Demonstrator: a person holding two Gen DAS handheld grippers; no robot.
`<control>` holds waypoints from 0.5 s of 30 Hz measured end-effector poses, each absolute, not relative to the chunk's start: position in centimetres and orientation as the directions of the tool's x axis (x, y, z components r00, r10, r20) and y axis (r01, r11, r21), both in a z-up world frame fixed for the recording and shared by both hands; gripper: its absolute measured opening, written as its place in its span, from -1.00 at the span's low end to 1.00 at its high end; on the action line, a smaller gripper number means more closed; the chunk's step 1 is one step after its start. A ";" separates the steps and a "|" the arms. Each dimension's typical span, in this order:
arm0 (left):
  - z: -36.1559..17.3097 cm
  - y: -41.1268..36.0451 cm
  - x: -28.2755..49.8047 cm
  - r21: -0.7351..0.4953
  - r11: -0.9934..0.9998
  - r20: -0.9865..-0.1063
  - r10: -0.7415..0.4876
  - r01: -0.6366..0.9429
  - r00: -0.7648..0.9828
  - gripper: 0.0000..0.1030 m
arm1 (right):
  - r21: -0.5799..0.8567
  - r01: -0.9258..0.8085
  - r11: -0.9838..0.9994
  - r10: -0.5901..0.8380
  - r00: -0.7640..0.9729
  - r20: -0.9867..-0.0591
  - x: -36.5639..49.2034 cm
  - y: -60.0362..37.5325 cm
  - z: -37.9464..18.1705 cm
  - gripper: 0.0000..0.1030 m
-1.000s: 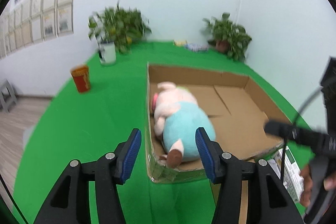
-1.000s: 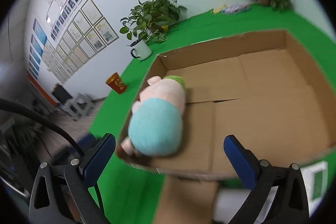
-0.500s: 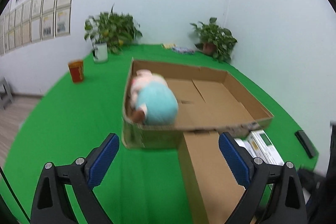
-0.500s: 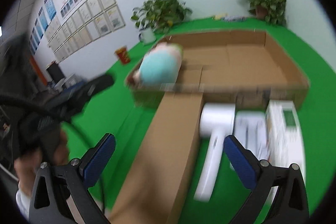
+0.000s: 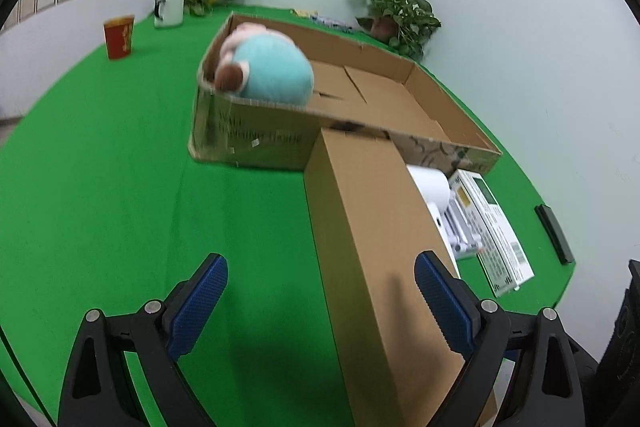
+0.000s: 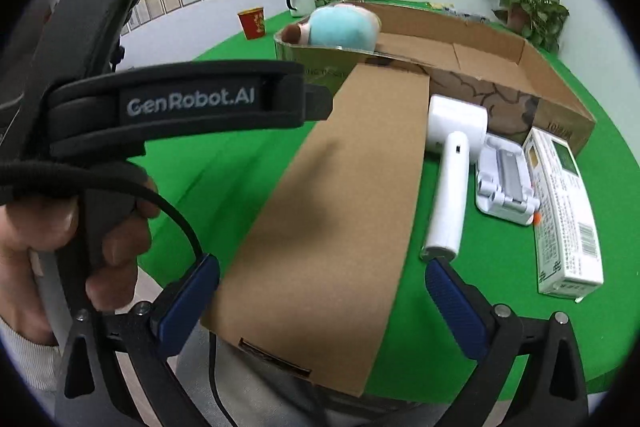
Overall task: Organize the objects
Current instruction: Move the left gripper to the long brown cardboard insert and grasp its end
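A shallow cardboard box [image 5: 256,143] [image 6: 560,95] lies on the green table with a teal and pink plush toy [image 5: 272,71] [image 6: 344,27] in its left end. Its long flap [image 5: 376,227] [image 6: 332,195] hangs toward me. Right of the flap lie a white handheld device [image 6: 448,183] [image 5: 430,183], a white folded stand [image 6: 504,183] and a white carton [image 6: 564,211] [image 5: 496,227]. My left gripper [image 5: 320,303] is open and empty above the flap's near end. My right gripper [image 6: 322,303] is open and empty over the flap.
A red cup [image 5: 119,37] [image 6: 252,23], a white mug with a plant [image 5: 170,9] [image 6: 300,1] and a second potted plant [image 5: 394,13] [image 6: 524,7] stand at the back. A black bar [image 5: 554,233] lies at the right table edge. The left handle [image 6: 120,107] fills the right view's left.
Both grippers have pulled back toward the table's near edge, away from the box. The left jaws opened wide, leaving the plush toy in the box.
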State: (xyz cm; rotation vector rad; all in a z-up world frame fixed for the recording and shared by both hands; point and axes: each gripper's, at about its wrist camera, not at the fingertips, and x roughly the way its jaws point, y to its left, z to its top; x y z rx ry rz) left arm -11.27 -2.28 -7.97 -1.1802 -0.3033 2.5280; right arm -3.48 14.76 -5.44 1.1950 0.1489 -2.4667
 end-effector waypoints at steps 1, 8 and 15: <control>-8.4 -2.4 -11.1 -0.349 -0.913 -0.700 0.403 -0.209 -0.590 0.82 | 0.072 0.394 -0.916 -0.300 -0.557 -0.774 -3.4 14.7 -5.7 0.98; -10.0 -3.7 -10.5 -0.438 -0.879 -0.694 0.464 -0.188 -0.550 0.78 | 0.111 0.420 -0.901 -0.348 -0.546 -0.762 -3.0 15.0 -6.0 0.79; -11.4 -6.1 -9.5 -0.566 -0.812 -0.662 0.549 -0.139 -0.511 0.78 | 0.338 0.421 -0.842 -0.520 -0.461 -0.719 -3.4 16.1 -5.7 0.68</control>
